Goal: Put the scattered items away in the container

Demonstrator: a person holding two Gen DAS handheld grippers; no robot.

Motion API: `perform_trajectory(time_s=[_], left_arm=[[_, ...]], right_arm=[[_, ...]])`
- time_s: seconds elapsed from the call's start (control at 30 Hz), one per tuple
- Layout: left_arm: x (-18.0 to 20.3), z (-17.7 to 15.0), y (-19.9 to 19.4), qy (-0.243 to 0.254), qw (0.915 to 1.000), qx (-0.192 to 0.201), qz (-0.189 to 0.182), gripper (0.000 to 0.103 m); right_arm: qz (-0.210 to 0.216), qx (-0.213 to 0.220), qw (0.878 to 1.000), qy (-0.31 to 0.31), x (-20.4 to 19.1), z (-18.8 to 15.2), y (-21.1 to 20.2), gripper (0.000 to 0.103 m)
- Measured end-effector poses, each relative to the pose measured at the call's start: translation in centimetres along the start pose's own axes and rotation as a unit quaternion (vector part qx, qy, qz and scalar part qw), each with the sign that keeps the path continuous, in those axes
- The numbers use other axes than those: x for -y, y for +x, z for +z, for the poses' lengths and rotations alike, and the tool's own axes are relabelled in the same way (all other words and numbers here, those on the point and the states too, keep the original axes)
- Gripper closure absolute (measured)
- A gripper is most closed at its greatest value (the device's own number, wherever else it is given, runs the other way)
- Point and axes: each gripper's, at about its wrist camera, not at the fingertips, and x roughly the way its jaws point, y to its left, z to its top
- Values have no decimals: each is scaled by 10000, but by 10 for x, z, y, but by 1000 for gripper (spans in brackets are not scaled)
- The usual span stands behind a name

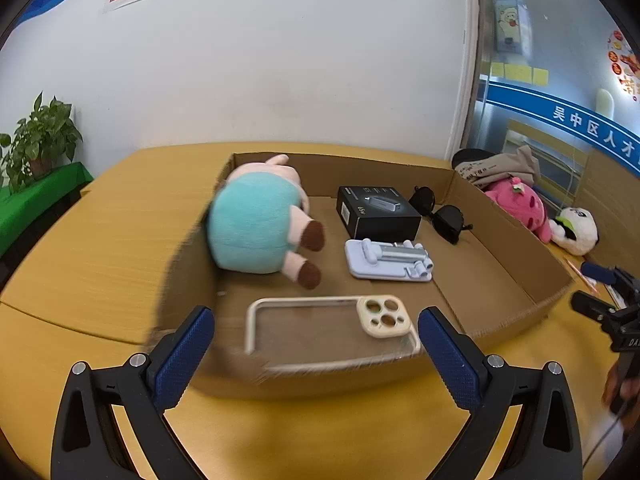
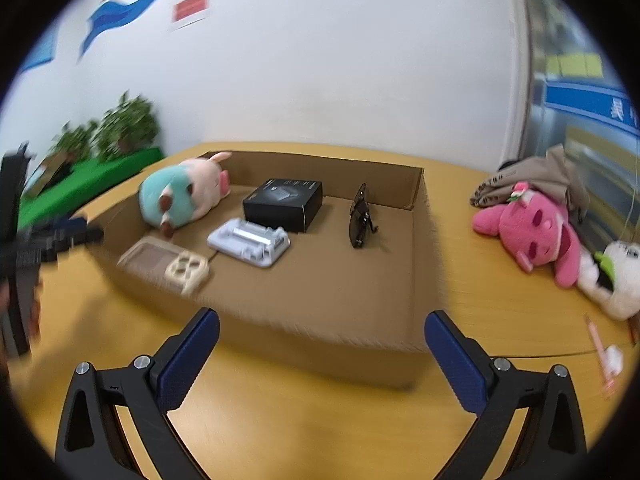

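Yellow-wood table (image 2: pixel 320 420) is carrying the cardboard box (image 1: pixel 520 264), which is already holding a pig plush (image 1: pixel 256 224), black carton (image 1: pixel 376 216), sunglasses (image 1: pixel 440 212), phone stand (image 1: pixel 388 260) and phone case (image 1: pixel 332 324). Left gripper (image 1: pixel 316 344) and right gripper (image 2: pixel 322 350) are both gaping wide, gripping nothing. Judged mostly done; pink plush (image 2: pixel 528 232) and white plush (image 2: pixel 616 276) are lying outside, to the right.

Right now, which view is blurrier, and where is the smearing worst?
Right wrist view is softer overall, worst at the left gripper at its left edge and the cardboard box's near wall. Left wrist view stays sharp on the black box, smearing only on the cardboard's near-left corner. Both bend the walls with fisheye.
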Motion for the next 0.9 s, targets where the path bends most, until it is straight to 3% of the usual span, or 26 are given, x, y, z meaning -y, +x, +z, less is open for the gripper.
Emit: perform_trajectory(time_s=[0.13,0.23,0.3,0.37,0.67,0.9], left_arm=[[-21,-21,-9,784,9940,-751,-165,0],[-40,-44,4,1123,9837,-1382,-232,0],[-51,-56,17,1132,9774,-1762,-282,0],[-56,-66,32,1157,9707,-2078,-353,0],[-77,-65,43,1494,9688,-1752,-919,0],[-104,-57,58,1305,9733,-1742,-729,0]], right_arm=[[222,-900,9919,-872,38,-53,-17,1],[618,-1771,9801,-646,78,-91,-6,1],[726,-1937,9778,-343,103,-108,-3,0],[860,-1803,9794,-283,119,-113,-5,0],[1425,-1608,9720,-947,131,-113,-2,0],[1643,-1589,9667,-1154,151,-99,16,0]])
